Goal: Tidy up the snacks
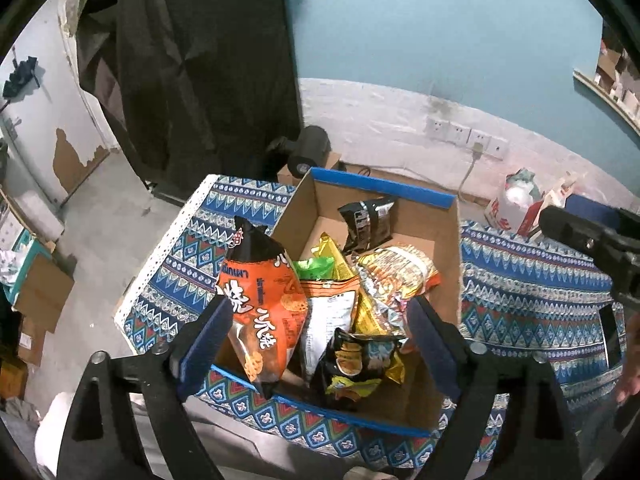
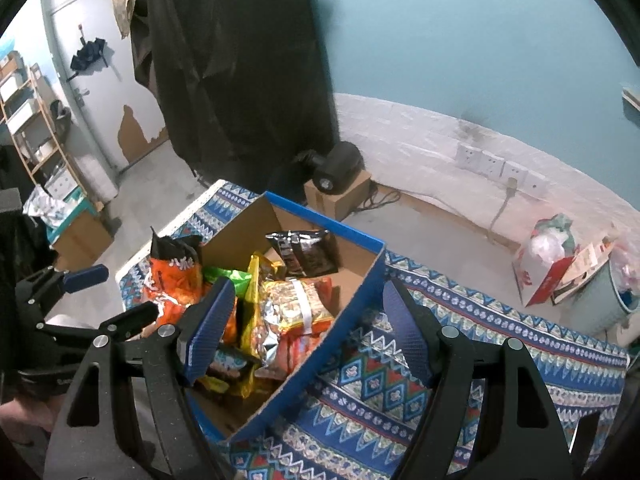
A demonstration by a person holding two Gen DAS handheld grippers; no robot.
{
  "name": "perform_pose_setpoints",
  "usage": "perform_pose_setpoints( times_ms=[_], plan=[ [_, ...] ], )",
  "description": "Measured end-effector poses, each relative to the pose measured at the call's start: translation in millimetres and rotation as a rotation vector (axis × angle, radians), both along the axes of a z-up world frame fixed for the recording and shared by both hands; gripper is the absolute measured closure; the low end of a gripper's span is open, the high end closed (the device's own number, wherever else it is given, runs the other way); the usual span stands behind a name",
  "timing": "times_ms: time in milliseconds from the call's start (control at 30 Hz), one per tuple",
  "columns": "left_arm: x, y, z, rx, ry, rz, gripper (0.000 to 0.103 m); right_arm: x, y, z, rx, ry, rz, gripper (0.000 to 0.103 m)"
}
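Note:
A cardboard box with blue rims [image 1: 384, 188] [image 2: 360, 292] stands on a patterned cloth and holds several snack bags. An orange snack bag [image 1: 260, 300] [image 2: 172, 280] leans upright at the box's left side. A black bag [image 1: 368, 220] [image 2: 304, 252] lies at the far end, a silver-orange bag [image 1: 396, 272] [image 2: 296, 304] in the middle, a black-yellow bag [image 1: 360, 364] at the near end. My left gripper [image 1: 320, 336] is open above the box's near end, empty. My right gripper [image 2: 310, 332] is open over the box's right wall, empty.
The patterned blue cloth [image 1: 532, 292] [image 2: 400, 392] covers the table. A black device on a small carton [image 2: 336, 172] sits on the floor behind. A white-red bag [image 2: 544, 264] and a pale bin [image 2: 604, 300] stand at the right. Shelves [image 2: 28, 120] line the left wall.

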State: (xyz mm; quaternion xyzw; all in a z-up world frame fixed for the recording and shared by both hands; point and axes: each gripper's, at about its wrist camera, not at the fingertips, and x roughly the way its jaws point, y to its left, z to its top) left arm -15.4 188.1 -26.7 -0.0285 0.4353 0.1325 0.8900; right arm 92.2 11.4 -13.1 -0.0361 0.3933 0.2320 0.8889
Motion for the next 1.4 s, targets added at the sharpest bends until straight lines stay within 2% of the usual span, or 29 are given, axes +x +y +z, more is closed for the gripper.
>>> perform_pose_setpoints(
  times_ms=[267,767,1400],
  plan=[
    [-17.5,-14.7,12.8,0.035,-0.063,-0.016,0.004,-20.8,-12.2,7.8,0.006,-0.027,0.004,0.027],
    [-25.4,-43.4,23.1,0.126,-0.121,-0.074,0.002,-33.1,-38.0,8.2,-0.012,-0.053,-0.038,0.027],
    [-26.5,-50.9,25.6,0.126,-0.130,-0.093,0.002,-33.4,-44.0,6.6,-0.001,-0.039,-0.049,0.027]
  ],
)
